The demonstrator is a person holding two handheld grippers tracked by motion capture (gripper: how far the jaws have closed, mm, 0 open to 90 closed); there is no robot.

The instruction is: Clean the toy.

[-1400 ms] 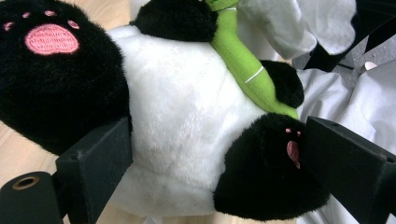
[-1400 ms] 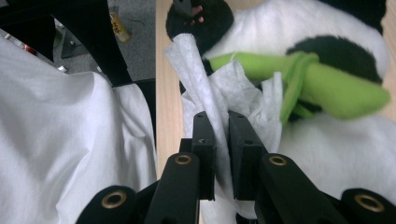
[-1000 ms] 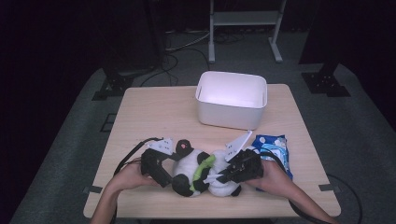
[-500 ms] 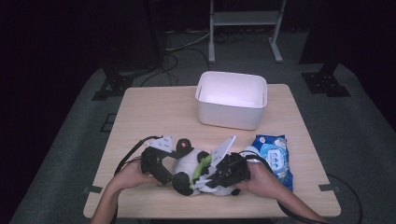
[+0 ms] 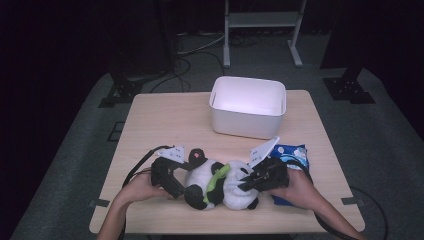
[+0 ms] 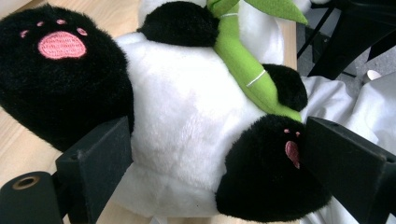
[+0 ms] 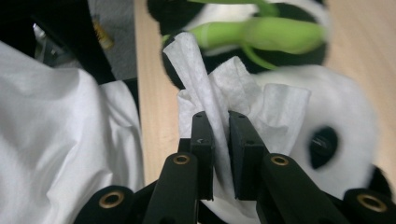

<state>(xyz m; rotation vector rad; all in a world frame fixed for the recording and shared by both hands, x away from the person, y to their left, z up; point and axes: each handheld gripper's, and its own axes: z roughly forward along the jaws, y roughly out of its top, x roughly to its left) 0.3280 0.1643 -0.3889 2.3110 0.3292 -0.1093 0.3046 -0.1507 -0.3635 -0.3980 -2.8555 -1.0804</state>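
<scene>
A black-and-white panda plush (image 5: 220,182) with a green bamboo stalk (image 6: 243,65) lies on its back near the front edge of the wooden table (image 5: 165,120). My left gripper (image 5: 182,181) reaches in from the left. Its jaws press on both sides of the panda's lower body (image 6: 187,121), beside the black feet. From the right, my right gripper (image 5: 247,181) is shut on a crumpled white wipe (image 7: 243,98). It holds the wipe against the panda's white head (image 7: 341,116). In the right gripper view the right gripper (image 7: 220,121) pinches the wipe's fold.
A blue pack of wipes (image 5: 292,155) lies just right of the right hand. A white rectangular bin (image 5: 247,107) stands at the back of the table. Cables and a metal stand are on the floor beyond. The person's white clothing (image 7: 60,140) is at the table's near edge.
My right gripper slid left across the panda's head with the wipe, then came back to the right. The left gripper and the panda stayed put.
</scene>
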